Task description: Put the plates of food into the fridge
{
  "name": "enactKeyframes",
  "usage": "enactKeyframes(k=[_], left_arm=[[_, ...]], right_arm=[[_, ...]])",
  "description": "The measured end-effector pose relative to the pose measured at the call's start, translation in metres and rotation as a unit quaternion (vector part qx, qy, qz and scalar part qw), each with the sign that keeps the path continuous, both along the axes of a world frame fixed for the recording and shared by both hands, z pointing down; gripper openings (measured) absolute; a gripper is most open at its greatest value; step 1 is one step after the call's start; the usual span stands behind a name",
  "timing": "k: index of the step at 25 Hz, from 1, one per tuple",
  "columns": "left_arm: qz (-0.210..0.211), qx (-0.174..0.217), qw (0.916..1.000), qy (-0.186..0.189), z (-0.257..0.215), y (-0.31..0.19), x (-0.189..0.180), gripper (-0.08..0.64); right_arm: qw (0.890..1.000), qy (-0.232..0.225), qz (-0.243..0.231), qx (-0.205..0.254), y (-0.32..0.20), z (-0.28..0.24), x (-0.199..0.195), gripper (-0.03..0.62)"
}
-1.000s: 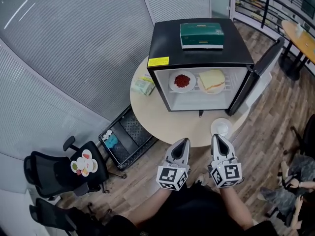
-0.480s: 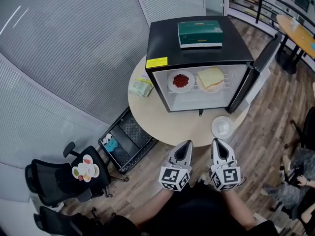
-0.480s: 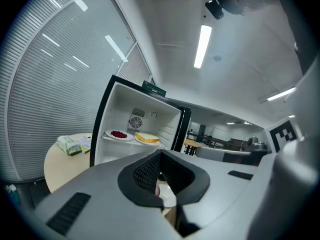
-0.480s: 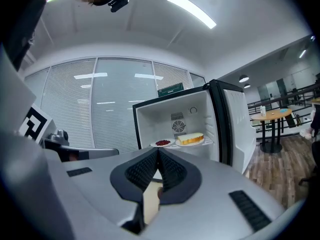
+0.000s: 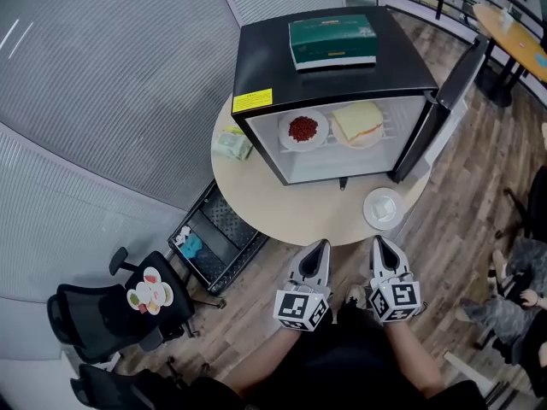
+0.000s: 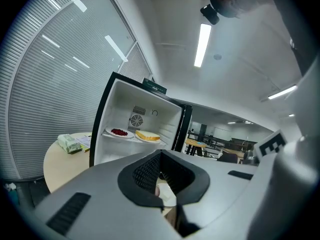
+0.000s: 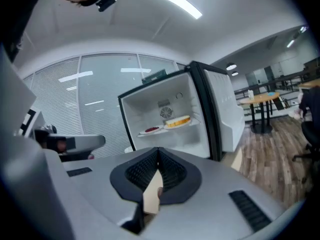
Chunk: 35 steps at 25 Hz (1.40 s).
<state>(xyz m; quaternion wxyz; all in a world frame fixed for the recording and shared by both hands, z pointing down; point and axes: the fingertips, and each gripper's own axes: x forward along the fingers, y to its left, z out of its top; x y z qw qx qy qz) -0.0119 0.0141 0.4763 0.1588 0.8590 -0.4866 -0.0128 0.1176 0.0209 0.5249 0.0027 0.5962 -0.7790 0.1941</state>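
Holding left gripper [image 5: 320, 245] and right gripper [image 5: 379, 241] closed, empty, short of the open fridge [image 5: 256, 58].
Two plates [image 5: 302, 130] sit on its shelf; a third plate [image 5: 383, 207] lies at the tabletop's [image 5: 282, 203] near right edge, likely next to grasp.

Fridge [image 5: 329, 84] on table [image 5: 291, 207], door [image 5: 446, 105] open at 3 o'clock
Box [image 5: 332, 41] on top; inside, berry plate [image 5: 302, 130] left of sandwich plate [image 5: 357, 124]; third plate [image 5: 383, 207] on table at fridge's 5 o'clock, packet [image 5: 231, 143] at 9
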Motion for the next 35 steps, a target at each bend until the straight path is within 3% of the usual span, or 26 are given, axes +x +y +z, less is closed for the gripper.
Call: enactKeyframes(k=[2, 6, 11, 13, 16, 22, 28, 31, 35], left_arm=[[0.001, -0.006, 1.0000, 0.002, 0.006, -0.002, 0.003, 0.005], [0.007, -0.022, 0.9997, 0.008, 0.019, -0.002, 0.018, 0.005], [0.023, -0.035, 0.9991, 0.007, 0.038, 0.001, 0.036, 0.005], [0.027, -0.040, 0.9988, 0.004, 0.042, 0.002, 0.042, 0.005], [0.029, -0.042, 0.9987, 0.000, 0.046, 0.000, 0.046, 0.005], [0.018, -0.051, 0.9985, -0.007, 0.052, -0.008, 0.042, 0.006], [0.012, -0.064, 0.9978, -0.010, 0.061, -0.013, 0.037, 0.006], [0.005, -0.069, 0.9976, -0.008, 0.062, -0.017, 0.035, 0.005], [0.000, -0.070, 0.9975, 0.000, 0.064, -0.022, 0.035, 0.005]], right_arm=[[0.997, -0.042, 0.028, -0.056, -0.004, 0.045, 0.017, 0.008], [0.972, -0.154, 0.096, -0.151, -0.003, 0.126, 0.059, 0.008], [0.946, -0.223, 0.133, -0.193, -0.011, 0.183, 0.081, 0.009], [0.931, -0.264, 0.145, -0.207, -0.015, 0.199, 0.087, 0.014], [0.908, -0.315, 0.168, -0.218, -0.026, 0.220, 0.100, 0.089], [0.883, -0.350, 0.197, -0.242, -0.043, 0.255, 0.119, 0.155], [0.865, -0.377, 0.206, -0.260, -0.054, 0.279, 0.121, 0.160], [0.859, -0.390, 0.195, -0.268, -0.059, 0.284, 0.113, 0.160], [0.861, -0.389, 0.192, -0.267, -0.060, 0.284, 0.110, 0.144]])
